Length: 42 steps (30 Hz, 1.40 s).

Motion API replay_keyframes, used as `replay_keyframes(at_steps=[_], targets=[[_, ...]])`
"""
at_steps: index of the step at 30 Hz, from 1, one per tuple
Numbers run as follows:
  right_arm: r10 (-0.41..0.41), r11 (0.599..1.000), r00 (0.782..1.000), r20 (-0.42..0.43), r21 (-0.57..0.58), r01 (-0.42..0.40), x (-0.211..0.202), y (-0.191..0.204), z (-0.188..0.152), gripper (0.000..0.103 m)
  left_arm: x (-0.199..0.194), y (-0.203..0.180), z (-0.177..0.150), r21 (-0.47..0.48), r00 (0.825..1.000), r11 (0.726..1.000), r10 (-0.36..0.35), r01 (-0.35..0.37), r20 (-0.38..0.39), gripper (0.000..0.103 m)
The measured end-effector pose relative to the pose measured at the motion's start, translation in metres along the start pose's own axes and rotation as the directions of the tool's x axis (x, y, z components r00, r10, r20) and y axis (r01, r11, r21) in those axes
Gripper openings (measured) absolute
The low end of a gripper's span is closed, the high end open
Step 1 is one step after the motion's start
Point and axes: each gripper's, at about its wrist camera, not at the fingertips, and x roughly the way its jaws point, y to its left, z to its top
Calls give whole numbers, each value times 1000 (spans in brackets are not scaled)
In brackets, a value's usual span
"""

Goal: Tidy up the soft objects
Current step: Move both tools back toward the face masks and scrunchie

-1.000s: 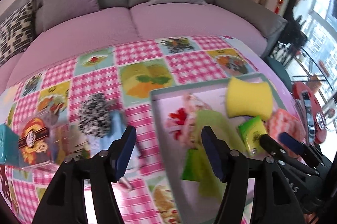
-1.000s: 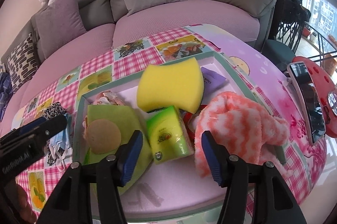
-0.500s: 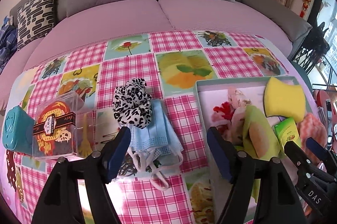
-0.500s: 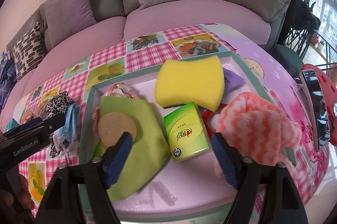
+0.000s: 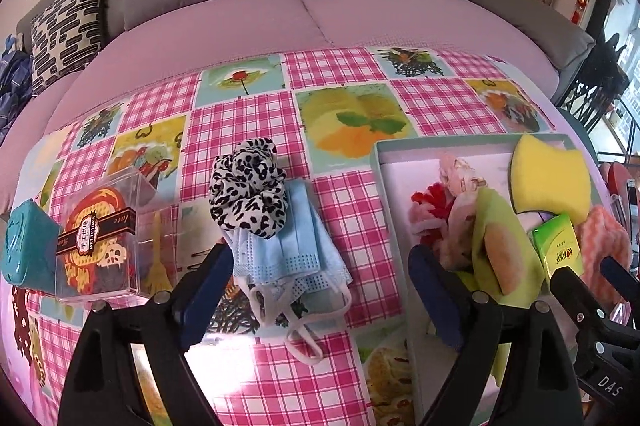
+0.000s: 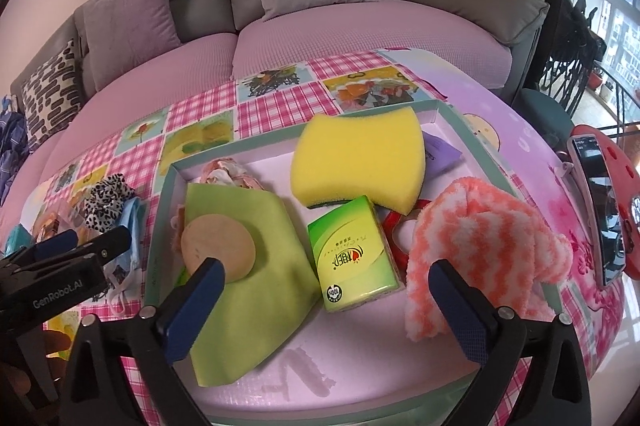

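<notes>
Masks (image 5: 288, 246) are lying lengthwise away from the camera, scrunchie (image 5: 248, 185) overlapping their far end. Left gripper (image 5: 320, 290) and right gripper (image 6: 328, 302) are both opening wide, gripping nothing.

Scrunchie (image 5: 248, 185) on face masks (image 5: 292, 246) left of the tray (image 5: 394, 218); sponge (image 6: 358, 157), tissue pack (image 6: 352, 252), cloths inside.

We've got a tabletop (image 5: 248, 129) in pink checked cloth. Sitting on it: a shallow tray (image 5: 386, 193), a leopard scrunchie (image 5: 248, 185) on blue masks (image 5: 300, 246), a clear box (image 5: 100, 238) and a teal case (image 5: 24, 246) touching it.
</notes>
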Motion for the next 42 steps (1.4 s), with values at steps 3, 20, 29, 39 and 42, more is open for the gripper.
replay_keyframes(at_steps=[3,20,29,39,42], targets=[[4,1000,1000,6,0,-4,-1,1,0,103,-3,2,1,-2,1000,1000,-1,1,6,90],[93,991,996,3,-92,-93,-2,45,-5,103,-28,63,0,-110,995,991,89,-82,54,90],[146,979,989,-28,-143,-148,1,77,-11,103,-36,111,-4,-232,990,967,124,-106,64,90],[184,973,983,-25,-140,-185,0,102,2,103,-38,140,-9,-302,989,949,118,-87,86,90],[174,972,985,-18,-159,-175,-1,109,11,103,-38,143,-9,-313,989,947,112,-76,99,90]])
